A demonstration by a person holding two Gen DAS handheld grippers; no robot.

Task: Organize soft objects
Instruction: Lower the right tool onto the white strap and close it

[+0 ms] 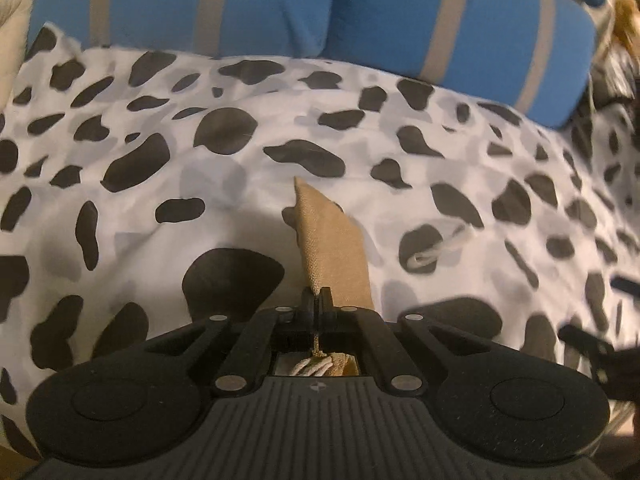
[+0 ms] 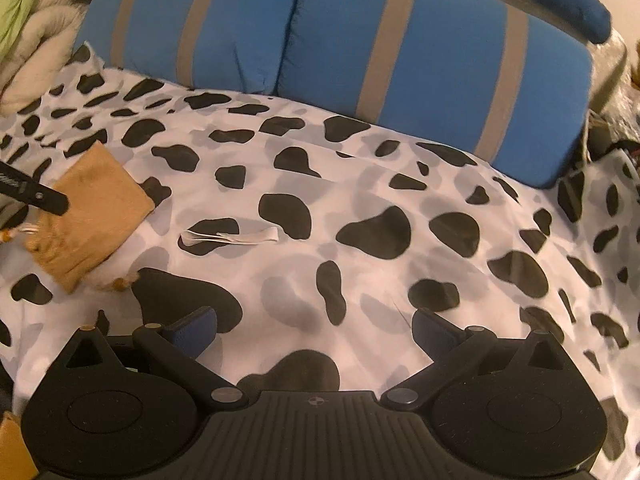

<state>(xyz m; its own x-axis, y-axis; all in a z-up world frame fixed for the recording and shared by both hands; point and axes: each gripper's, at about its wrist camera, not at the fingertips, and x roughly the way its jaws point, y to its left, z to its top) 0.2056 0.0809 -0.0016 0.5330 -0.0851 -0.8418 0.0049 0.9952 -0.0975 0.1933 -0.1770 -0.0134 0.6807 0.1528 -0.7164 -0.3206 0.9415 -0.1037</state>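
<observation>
Burlap pouch (image 1: 332,248) in left claw (image 1: 320,300)

Left gripper (image 1: 319,300) up close: a matte black body with a ribbed, grooved centre plate, and a small round crosshair mark sitting at that plate's top edge. Two big rounded black housings flank it, each with a raised circular disc. Black linkage bars run forward from the housings, pinned by shiny silver round rivets. The fingers (image 1: 308,304) are slim and black.

Over to the right gripper (image 2: 314,330): same black build, same ribbed plate and crosshair mark, same twin rounded housings. Silver rivets at the link joints here too, and one brass-coloured one at the far left. Its fingertips (image 2: 196,330) carry dark blue textured pads.
</observation>
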